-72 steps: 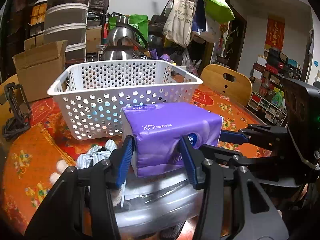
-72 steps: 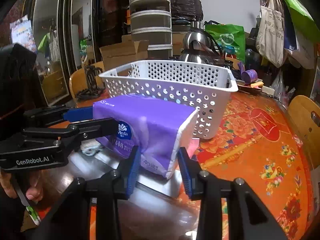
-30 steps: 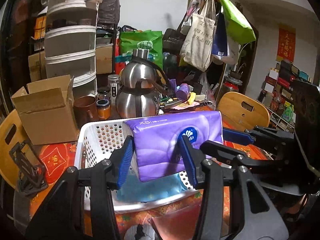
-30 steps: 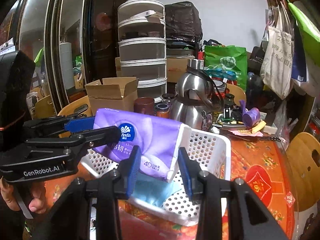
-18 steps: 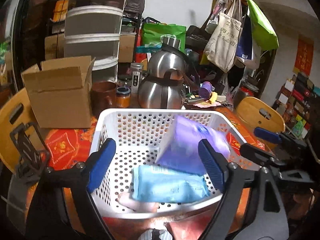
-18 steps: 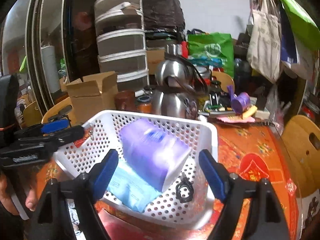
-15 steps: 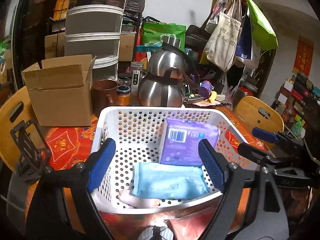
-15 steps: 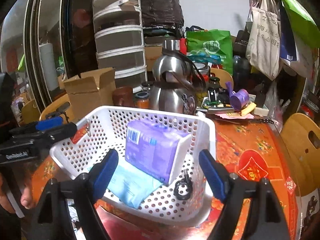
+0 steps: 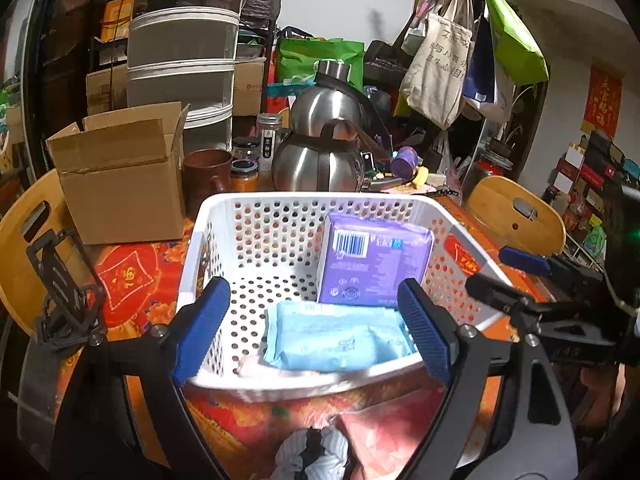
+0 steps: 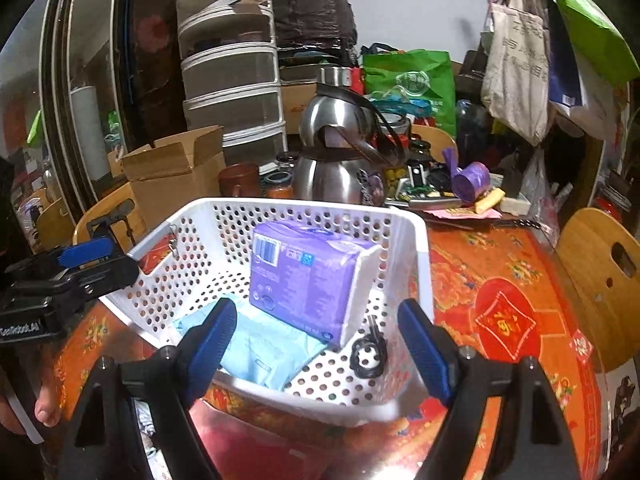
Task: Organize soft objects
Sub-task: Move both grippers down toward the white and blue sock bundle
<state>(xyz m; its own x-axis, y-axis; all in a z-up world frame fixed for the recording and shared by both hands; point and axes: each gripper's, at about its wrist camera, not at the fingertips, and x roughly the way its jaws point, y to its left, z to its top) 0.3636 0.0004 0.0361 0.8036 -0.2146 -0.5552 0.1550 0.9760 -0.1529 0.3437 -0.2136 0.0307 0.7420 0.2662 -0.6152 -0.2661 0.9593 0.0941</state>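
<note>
A purple tissue pack leans upright inside the white perforated basket, barcode side up. In front of it lies a flat light-blue pack. A small black ring-shaped object rests on the basket floor at the right. My left gripper hangs open just over the basket's near rim, nothing between its blue pads. My right gripper is open too, over the near corner, also holding nothing. Each gripper shows at the edge of the other's view.
The basket stands on a red-orange patterned tablecloth. Behind it are a steel kettle, a cardboard box, a brown mug and jars. A pink item and striped cloth lie near me. Wooden chair backs flank the table.
Both grippers let go of the purple pack; it dropped into the basket and came to lean on its back wall. The jaws stand wide and both hands have sunk slightly toward the rim.
</note>
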